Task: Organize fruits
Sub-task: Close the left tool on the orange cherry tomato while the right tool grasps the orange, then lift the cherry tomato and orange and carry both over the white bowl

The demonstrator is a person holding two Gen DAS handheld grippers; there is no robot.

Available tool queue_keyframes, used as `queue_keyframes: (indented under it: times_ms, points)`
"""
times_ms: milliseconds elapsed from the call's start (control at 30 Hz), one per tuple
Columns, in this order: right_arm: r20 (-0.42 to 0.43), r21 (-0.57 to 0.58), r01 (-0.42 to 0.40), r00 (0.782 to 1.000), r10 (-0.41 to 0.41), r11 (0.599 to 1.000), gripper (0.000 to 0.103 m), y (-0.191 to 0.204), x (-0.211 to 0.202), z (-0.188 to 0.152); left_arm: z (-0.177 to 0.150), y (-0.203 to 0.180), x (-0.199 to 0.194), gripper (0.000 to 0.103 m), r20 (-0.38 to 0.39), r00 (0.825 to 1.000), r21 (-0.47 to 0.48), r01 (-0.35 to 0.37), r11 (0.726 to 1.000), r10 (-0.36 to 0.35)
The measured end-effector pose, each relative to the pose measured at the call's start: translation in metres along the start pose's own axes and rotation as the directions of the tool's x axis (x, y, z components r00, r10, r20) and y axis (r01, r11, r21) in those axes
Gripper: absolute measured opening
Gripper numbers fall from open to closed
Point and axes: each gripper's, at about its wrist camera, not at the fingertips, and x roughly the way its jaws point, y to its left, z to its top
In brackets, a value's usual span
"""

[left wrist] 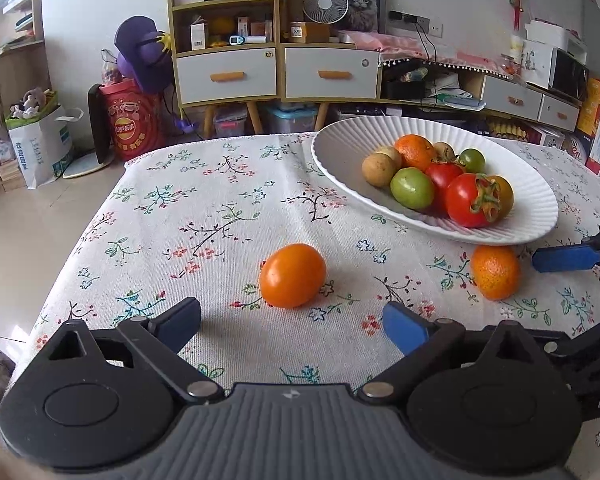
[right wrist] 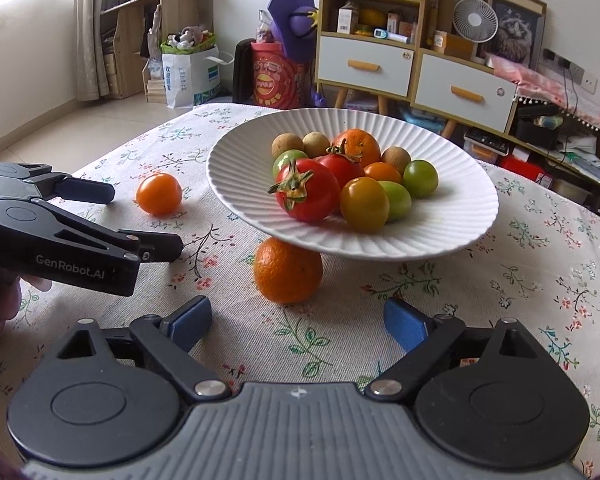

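Left claw (left wrist: 292, 326) was released, its blue pads spread wide and holding nothing, low over the desk (left wrist: 220, 208) with its flowered cloth. A smooth orange tomato (left wrist: 292, 275) lay on the cloth just ahead of the gap between the pads, touching neither. In the right wrist view the same tomato (right wrist: 159, 193) sat beyond the left claw (right wrist: 144, 220), to the left of the white plate (right wrist: 452, 224).

Right claw (right wrist: 298, 322) was likewise released and held nothing. A mandarin (right wrist: 287, 271) with dimpled skin lay on the cloth just ahead of its pads, partly tucked under the near rim of the plate. From the left wrist view the mandarin (left wrist: 495, 272) lay beside one blue finger of the right claw (left wrist: 566, 258); the second finger was out of frame.

The ribbed white plate (left wrist: 340, 152) carried the sorted pile: red tomatoes (right wrist: 307, 190), green tomatoes (right wrist: 420, 178), a yellow-orange one (right wrist: 364, 205), another mandarin (right wrist: 358, 146) and small brown round fruits (right wrist: 287, 145).
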Motion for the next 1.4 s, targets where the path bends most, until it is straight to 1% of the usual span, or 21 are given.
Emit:
queue_keyframes:
  times_ms: [67, 133, 267, 367, 400, 467, 533, 567, 633, 667, 1067, 1400]
  points:
    - [0.002, 0.000, 0.000, 1.000, 0.000, 1.000, 0.086, 0.000, 0.001, 0.002, 0.002, 0.000, 0.001, 0.089, 0.005, 1.000, -0.005, 0.008, 1.000, -0.008]
    - [0.006, 0.001, -0.003, 1.000, 0.003, 1.000, 0.080, -0.001, 0.001, 0.003, 0.004, -0.001, 0.002, 0.081, 0.010, 1.000, -0.006, 0.012, 1.000, -0.012]
    - [0.014, 0.008, -0.005, 1.000, 0.005, 1.000, 0.073, -0.002, 0.001, 0.004, 0.005, -0.002, 0.003, 0.073, 0.023, 1.000, -0.007, 0.012, 1.000, -0.012]
    - [0.015, 0.015, -0.006, 1.000, 0.006, 1.000, 0.060, -0.004, 0.001, 0.005, 0.006, -0.002, 0.003, 0.065, 0.028, 1.000, -0.006, 0.012, 1.000, -0.012]
    - [0.016, 0.017, -0.004, 1.000, 0.004, 1.000, 0.054, -0.005, 0.001, 0.006, 0.007, -0.002, 0.003, 0.062, 0.029, 1.000, -0.006, 0.012, 1.000, -0.011]
    - [0.012, 0.025, -0.016, 1.000, 0.016, 1.000, 0.051, -0.006, 0.001, 0.007, 0.007, -0.002, 0.003, 0.056, 0.030, 0.999, -0.004, 0.012, 1.000, -0.012]
    - [0.011, 0.025, -0.031, 0.999, 0.030, 0.999, 0.044, -0.006, 0.001, 0.007, 0.008, -0.002, 0.002, 0.046, 0.031, 0.999, -0.002, 0.009, 1.000, -0.009]
    - [0.011, 0.018, -0.037, 0.999, 0.037, 0.999, 0.041, -0.005, 0.000, 0.007, 0.009, -0.002, 0.002, 0.045, 0.031, 1.000, -0.002, 0.006, 1.000, -0.006]
    - [0.009, 0.005, -0.044, 0.999, 0.044, 0.999, 0.033, -0.003, -0.001, 0.007, 0.010, -0.002, 0.002, 0.035, 0.030, 1.000, -0.001, 0.001, 1.000, -0.001]
    - [0.007, 0.003, -0.047, 0.999, 0.047, 0.999, 0.031, -0.002, -0.001, 0.008, 0.010, -0.002, 0.002, 0.033, 0.029, 1.000, -0.001, 0.001, 1.000, -0.001]
    - [-0.027, 0.064, -0.073, 0.997, 0.075, 0.995, 0.029, -0.008, -0.004, 0.012, 0.013, -0.002, -0.001, 0.032, -0.007, 1.000, -0.002, -0.003, 1.000, 0.003]
    - [-0.055, 0.067, -0.073, 0.996, 0.077, 0.995, 0.027, -0.007, -0.011, 0.013, 0.015, -0.005, -0.012, 0.032, -0.019, 1.000, 0.010, 0.010, 1.000, -0.009]
